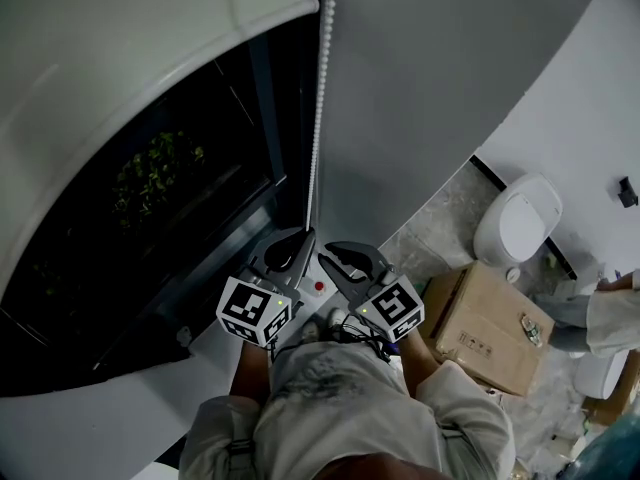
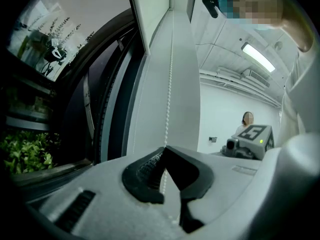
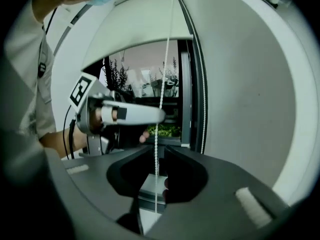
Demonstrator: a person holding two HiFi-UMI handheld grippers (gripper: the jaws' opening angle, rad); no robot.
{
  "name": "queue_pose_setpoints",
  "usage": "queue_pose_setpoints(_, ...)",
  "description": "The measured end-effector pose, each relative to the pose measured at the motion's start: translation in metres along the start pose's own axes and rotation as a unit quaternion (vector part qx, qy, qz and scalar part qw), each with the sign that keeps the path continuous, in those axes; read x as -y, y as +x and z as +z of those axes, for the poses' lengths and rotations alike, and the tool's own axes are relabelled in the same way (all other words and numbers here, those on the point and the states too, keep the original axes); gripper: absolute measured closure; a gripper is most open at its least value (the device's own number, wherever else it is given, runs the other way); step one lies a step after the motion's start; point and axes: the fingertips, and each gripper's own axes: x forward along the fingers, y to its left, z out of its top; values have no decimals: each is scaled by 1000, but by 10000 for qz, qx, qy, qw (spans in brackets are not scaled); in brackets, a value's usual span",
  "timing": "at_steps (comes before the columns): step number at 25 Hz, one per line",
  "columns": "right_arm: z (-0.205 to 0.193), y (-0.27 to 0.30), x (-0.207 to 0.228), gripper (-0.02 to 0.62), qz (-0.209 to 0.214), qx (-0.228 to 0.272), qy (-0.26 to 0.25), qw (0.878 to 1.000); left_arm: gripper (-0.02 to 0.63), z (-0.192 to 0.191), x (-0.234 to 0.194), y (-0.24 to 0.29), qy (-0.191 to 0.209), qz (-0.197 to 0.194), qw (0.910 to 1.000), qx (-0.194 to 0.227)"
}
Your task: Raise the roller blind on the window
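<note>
The white roller blind [image 1: 150, 38] hangs partly lowered over the dark window [image 1: 150, 198]. Its white bead chain [image 1: 318, 98] drops along the window frame to both grippers. My left gripper [image 1: 300, 234] is shut on the bead chain [image 2: 170, 74]; the jaw tips meet around it in the left gripper view [image 2: 164, 155]. Just to its right, my right gripper [image 1: 326, 255] is open by a narrow gap. In the right gripper view the chain [image 3: 167, 59] runs free between those jaws [image 3: 158, 151], and the left gripper [image 3: 159, 115] shows a little higher on the chain.
A grey wall [image 1: 450, 68] stands right of the window. On the floor to the right are a toilet [image 1: 520, 218] and a cardboard box [image 1: 490, 323], with another person [image 1: 612, 313] at the edge. Green plants [image 1: 155, 173] show outside. A white sill [image 1: 100, 408] runs below the window.
</note>
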Motion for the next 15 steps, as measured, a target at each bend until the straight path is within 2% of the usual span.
queue_pose_setpoints(3, 43, -11, 5, 514, -34, 547, -192, 9983, 594, 0, -1, -1, 19, 3, 10000, 4)
queue_pose_setpoints(8, 99, -14, 13, 510, -34, 995, -443, 9940, 594, 0, -1, -2, 12, 9, 10000, 22)
queue_pose_setpoints(15, 139, -9, 13, 505, 100, 1136, -598, 9917, 594, 0, -3, -4, 6, 58, 10000, 38)
